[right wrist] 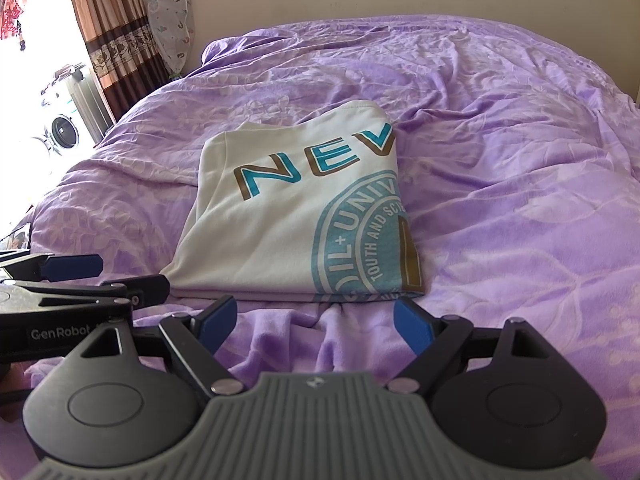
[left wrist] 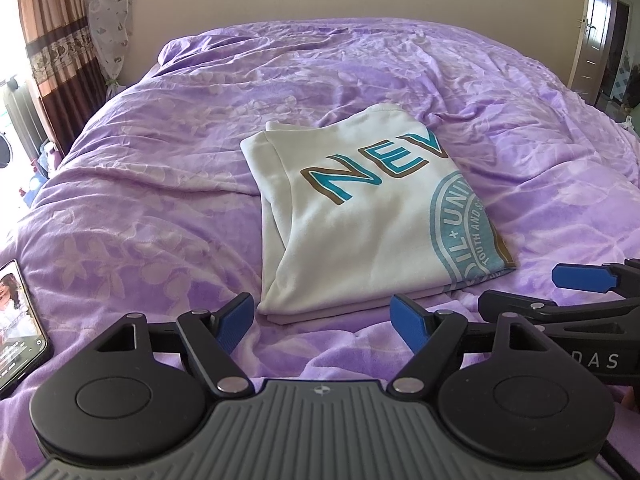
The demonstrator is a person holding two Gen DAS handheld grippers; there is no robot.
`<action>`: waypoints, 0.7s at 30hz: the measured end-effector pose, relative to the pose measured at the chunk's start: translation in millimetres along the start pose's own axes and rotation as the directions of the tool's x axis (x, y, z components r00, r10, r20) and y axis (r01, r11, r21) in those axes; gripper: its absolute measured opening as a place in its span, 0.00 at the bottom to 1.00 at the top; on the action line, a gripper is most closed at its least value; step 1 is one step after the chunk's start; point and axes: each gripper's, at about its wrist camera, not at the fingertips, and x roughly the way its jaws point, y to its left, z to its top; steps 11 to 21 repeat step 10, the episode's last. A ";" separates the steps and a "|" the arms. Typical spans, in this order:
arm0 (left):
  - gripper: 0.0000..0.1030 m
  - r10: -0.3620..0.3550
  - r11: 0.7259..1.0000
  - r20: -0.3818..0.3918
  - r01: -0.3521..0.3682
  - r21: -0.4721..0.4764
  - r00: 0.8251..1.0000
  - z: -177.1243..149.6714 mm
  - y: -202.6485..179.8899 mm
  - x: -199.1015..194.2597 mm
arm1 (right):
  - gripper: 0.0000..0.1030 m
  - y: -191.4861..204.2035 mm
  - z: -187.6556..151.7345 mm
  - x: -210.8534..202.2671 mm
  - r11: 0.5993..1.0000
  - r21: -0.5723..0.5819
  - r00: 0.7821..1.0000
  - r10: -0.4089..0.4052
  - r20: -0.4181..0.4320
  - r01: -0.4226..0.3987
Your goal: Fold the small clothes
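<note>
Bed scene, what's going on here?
A person holds a two-finger gripper in each hand over a purple bedspread. A white printed T-shirt lies on it, already folded into a compact rectangle. The left gripper and right gripper both sit open just short of the shirt's near edge, side by side, touching nothing. A phone with its screen lit lies on the bed to the left. From how the shirt lies, the folding looks done or nearly so.
</note>
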 end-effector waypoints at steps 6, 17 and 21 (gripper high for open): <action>0.88 0.011 1.000 -0.001 -0.011 -0.006 1.000 0.2 2.0 2.0 | 0.79 -0.4 0.4 0.2 1.000 0.001 1.000 0.001 0.000 -0.001; 0.88 0.014 1.000 0.004 -0.014 -0.005 1.000 -0.5 0.4 1.7 | 0.79 -1.0 1.0 0.4 1.000 0.001 1.000 0.001 -0.001 -0.001; 0.88 0.014 1.000 0.004 -0.014 -0.005 1.000 -0.5 0.4 1.7 | 0.79 -1.0 1.0 0.4 1.000 0.001 1.000 0.001 -0.001 -0.001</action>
